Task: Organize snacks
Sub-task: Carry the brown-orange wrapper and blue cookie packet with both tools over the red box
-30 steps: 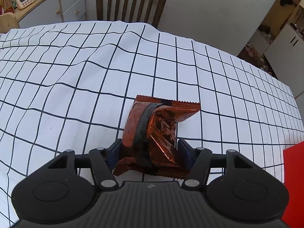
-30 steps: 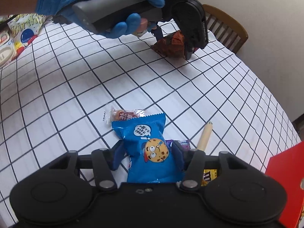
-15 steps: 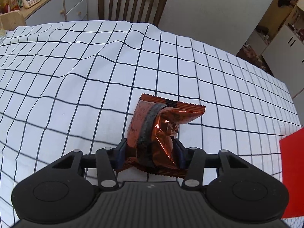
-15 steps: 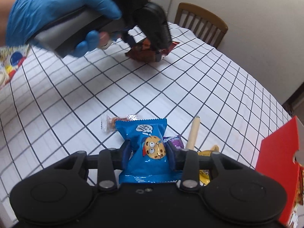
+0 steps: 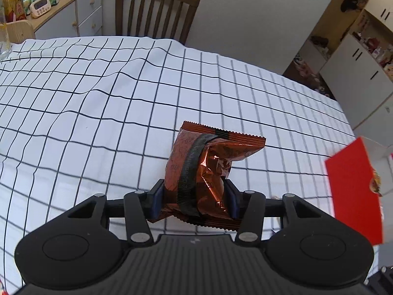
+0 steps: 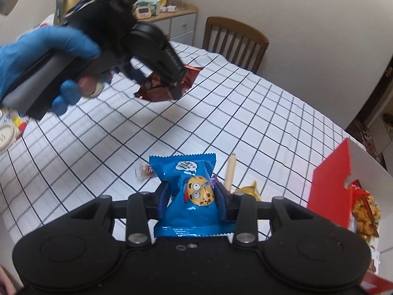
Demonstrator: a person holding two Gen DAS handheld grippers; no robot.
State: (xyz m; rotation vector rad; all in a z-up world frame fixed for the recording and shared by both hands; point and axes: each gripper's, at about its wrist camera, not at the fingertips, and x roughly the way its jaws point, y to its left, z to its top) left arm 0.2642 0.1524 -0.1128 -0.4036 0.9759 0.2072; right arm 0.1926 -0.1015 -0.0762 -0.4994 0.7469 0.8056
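Left gripper: your left gripper (image 5: 194, 195) has its two blue-padded fingers pressed in on the lower half of a copper-brown snack packet (image 5: 203, 169), with no gap left between pads and foil.
Brown packet: crinkled, shiny foil with zigzag-cut ends and a dark band running down its length; its upper end stands above the cloth. From the right wrist view the same packet (image 6: 162, 91) sits in the black claw, off the table.
Right gripper: your right gripper (image 6: 191, 200) is clamped on a blue cookie packet (image 6: 189, 191), the pads denting both sides.
Blue packet: smooth glossy plastic, serrated top edge, a cartoon cookie face printed on the front; held up above the table.
Hand: your left hand (image 6: 41, 56) wears a blue glove wrapped round the grey handle.
Table: a white cloth (image 5: 98, 113) with a thin black grid, gently wrinkled.
Loose snacks: a small clear-wrapped candy (image 6: 145, 171), a pale stick-shaped snack (image 6: 231, 169) and a gold wrapper (image 6: 249, 190) lie on the cloth just behind the blue packet.
Box: a red cardboard box (image 6: 329, 184) with white inner walls stands to your right, a printed snack bag (image 6: 363, 211) inside.
Chair: a wooden slat-backed chair (image 5: 157, 7) at the far edge.
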